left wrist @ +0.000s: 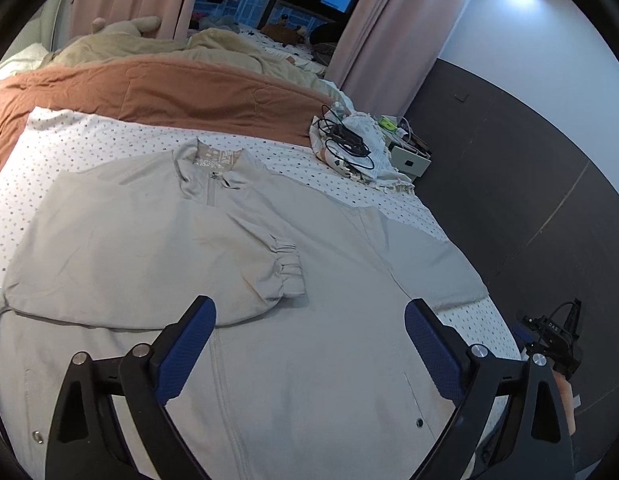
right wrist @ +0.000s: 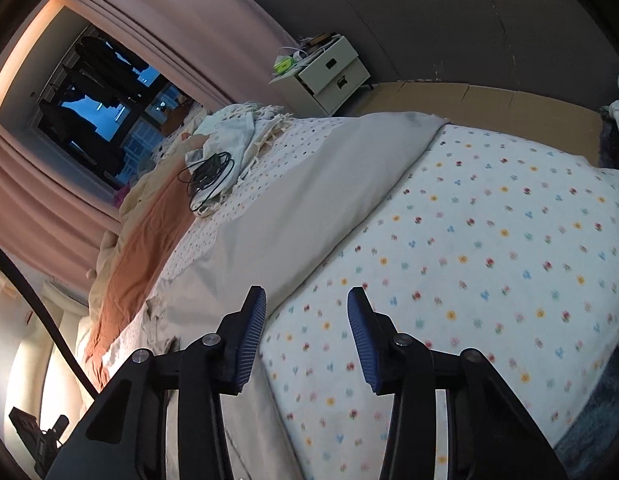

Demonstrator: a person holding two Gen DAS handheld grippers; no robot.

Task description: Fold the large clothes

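Observation:
A light grey zip jacket (left wrist: 309, 352) lies flat on the flowered bed sheet (left wrist: 109, 136), collar (left wrist: 209, 164) toward the far side. Its left sleeve is folded across the chest, with the elastic cuff (left wrist: 287, 268) near the middle. My left gripper (left wrist: 309, 316) is open and empty, hovering over the jacket's lower front. My right gripper (right wrist: 305, 300) is open and empty above the jacket's right edge, where the jacket's other sleeve (right wrist: 309, 184) stretches away over the sheet (right wrist: 489, 260).
An orange-brown blanket (left wrist: 169, 92) and beige bedding (left wrist: 149, 48) lie at the far side. A white cloth pile with black cables (left wrist: 349, 144) sits at the bed's far right corner. A white bedside cabinet (right wrist: 333, 72) stands by the dark wall. Pink curtains (right wrist: 181, 52) frame the window.

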